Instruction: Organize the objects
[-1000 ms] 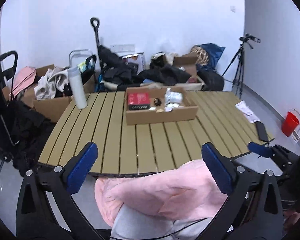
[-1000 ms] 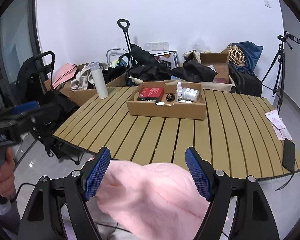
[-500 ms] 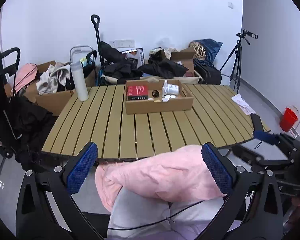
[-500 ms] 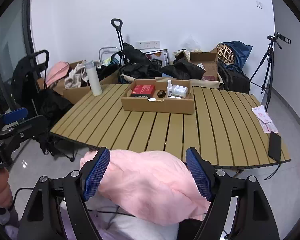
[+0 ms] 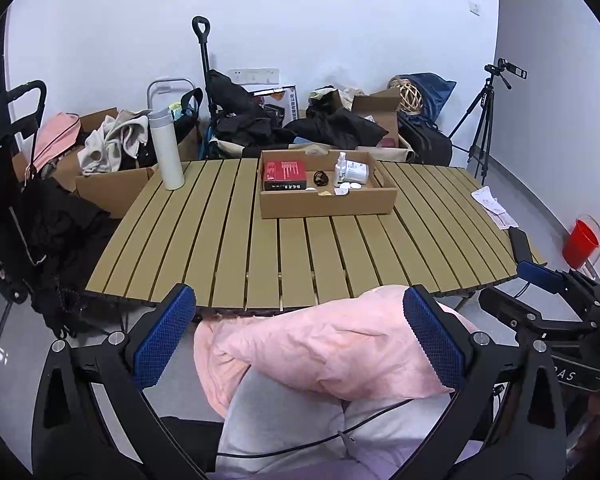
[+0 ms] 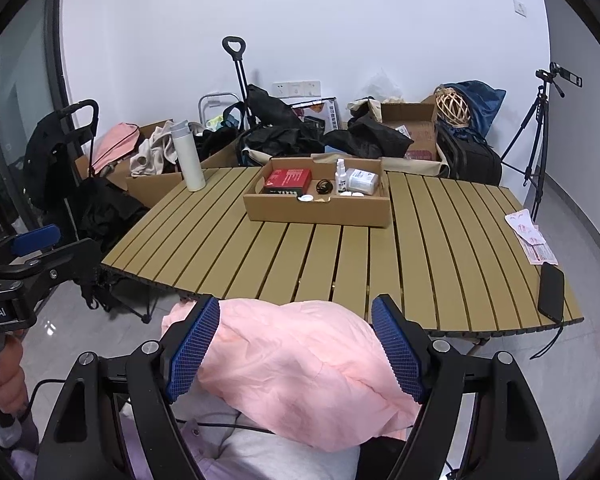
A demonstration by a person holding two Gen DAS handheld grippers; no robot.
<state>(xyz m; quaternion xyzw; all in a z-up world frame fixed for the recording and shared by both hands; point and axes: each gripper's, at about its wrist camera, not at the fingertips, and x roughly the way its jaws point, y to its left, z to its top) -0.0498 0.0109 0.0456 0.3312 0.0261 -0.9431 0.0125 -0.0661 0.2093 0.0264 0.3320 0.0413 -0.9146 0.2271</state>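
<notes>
A cardboard tray (image 5: 327, 204) (image 6: 320, 210) sits on the far middle of the slatted table (image 5: 228, 240) (image 6: 440, 240). It holds a red box (image 5: 284, 172) (image 6: 290, 180), a small spray bottle (image 5: 341, 168) (image 6: 341, 176), a white jar (image 5: 356, 171) (image 6: 362, 180), a dark round thing (image 6: 324, 186) and small white lids. A white flask (image 5: 166, 148) (image 6: 188, 156) stands at the far left. My left gripper (image 5: 300, 340) and right gripper (image 6: 296, 348) are both open and empty, held over the person's lap before the near table edge.
A black phone (image 6: 551, 290) (image 5: 520, 242) and papers (image 6: 530, 236) lie at the table's right edge. Boxes, bags and clothes are piled behind the table. A tripod (image 6: 540, 140) stands at the right wall, a red bucket (image 5: 580, 240) on the floor.
Both grippers have pulled back from the table and risen a little. The table now looks farther away, and more of the lap shows. Both stay open.
</notes>
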